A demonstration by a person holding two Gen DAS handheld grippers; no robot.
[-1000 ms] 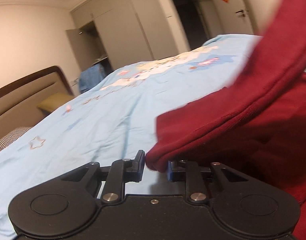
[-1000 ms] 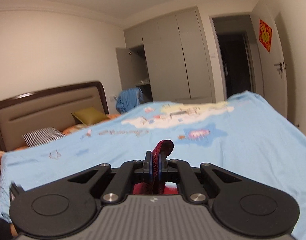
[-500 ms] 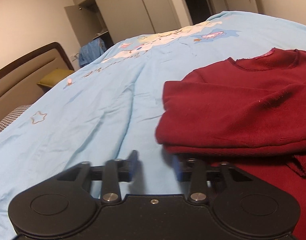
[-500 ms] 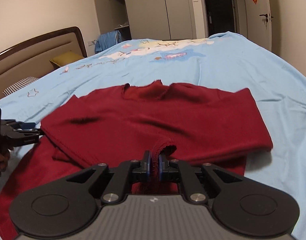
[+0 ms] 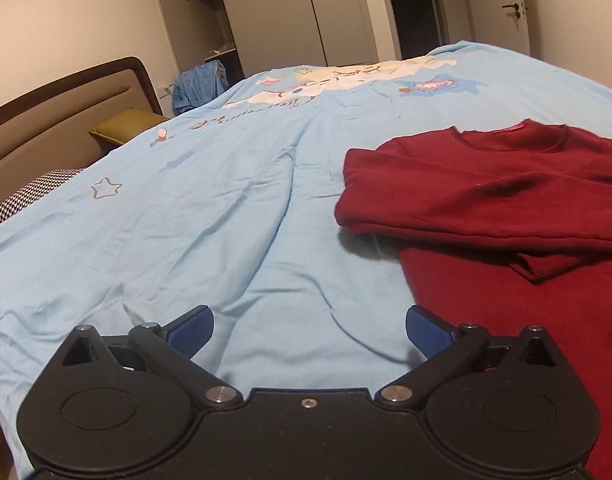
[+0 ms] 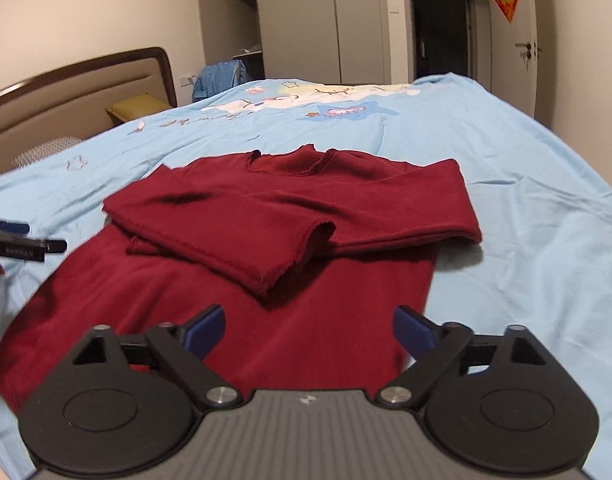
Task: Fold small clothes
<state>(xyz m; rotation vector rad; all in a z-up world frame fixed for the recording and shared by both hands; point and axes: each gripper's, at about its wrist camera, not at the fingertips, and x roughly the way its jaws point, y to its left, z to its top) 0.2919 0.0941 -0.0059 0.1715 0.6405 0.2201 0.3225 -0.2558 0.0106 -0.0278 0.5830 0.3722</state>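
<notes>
A dark red sweater (image 6: 266,248) lies flat on the light blue bedspread (image 6: 526,208), both sleeves folded across the chest, collar at the far end. My right gripper (image 6: 308,330) hovers over the sweater's lower body, open, nothing between its blue pads. In the left wrist view the sweater (image 5: 506,208) fills the right side. My left gripper (image 5: 309,330) is open over bare bedspread (image 5: 226,220), just left of the sweater's hem edge. The left gripper (image 6: 26,240) shows at the left edge of the right wrist view.
A brown padded headboard (image 5: 58,120) with an olive pillow (image 5: 126,126) and a checked pillow (image 5: 34,192) stands at the left. Grey wardrobes (image 6: 326,28), a blue garment (image 6: 220,80) and a dark doorway (image 6: 440,28) lie beyond the bed.
Both grippers have let go of the sleeves and opened. The sleeves now lie folded across the sweater. Both grippers have drawn back toward the hem.
</notes>
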